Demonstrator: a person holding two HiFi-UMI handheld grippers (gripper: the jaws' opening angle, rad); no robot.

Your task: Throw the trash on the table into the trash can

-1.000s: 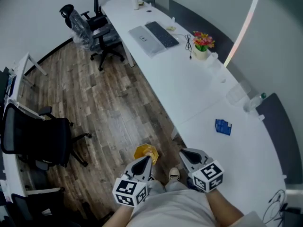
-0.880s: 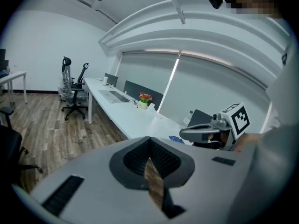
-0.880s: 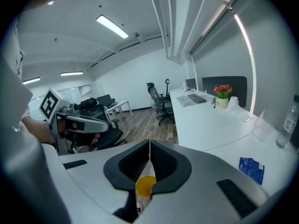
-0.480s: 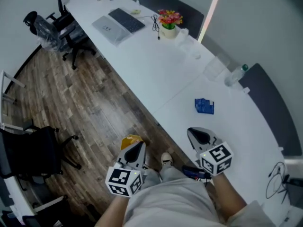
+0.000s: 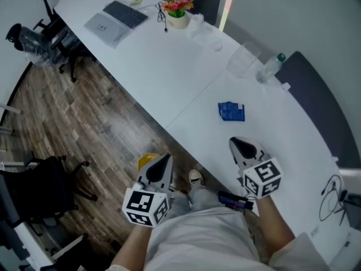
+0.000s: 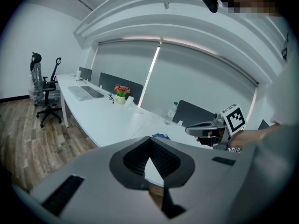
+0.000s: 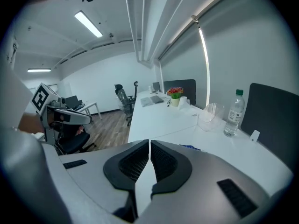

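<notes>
A crumpled blue wrapper [image 5: 231, 111] lies on the white table [image 5: 169, 66], a short way beyond my right gripper [image 5: 243, 146]. That gripper hangs over the table's near edge, shut and empty. My left gripper [image 5: 159, 165] is over the wooden floor beside the table, also shut with nothing in it. A yellow object [image 5: 146, 159] on the floor shows partly from under it. In the left gripper view the wrapper [image 6: 161, 136] sits just past my closed left gripper [image 6: 150, 140]. The right gripper view shows the wrapper [image 7: 190, 147] right of my right gripper [image 7: 149, 143].
A water bottle [image 5: 270, 68] and a clear cup [image 5: 242, 61] stand behind the wrapper. A flower pot [image 5: 177, 7], keyboard [image 5: 125, 13] and laptop [image 5: 103, 26] sit farther along the table. Office chairs [image 5: 39, 35] stand at the left. Cables [image 5: 333, 193] lie at the right.
The view has swung right along the table and the wrapper now lies closer. Both grippers moved toward the table, the right one now over its edge. Both stay shut.
</notes>
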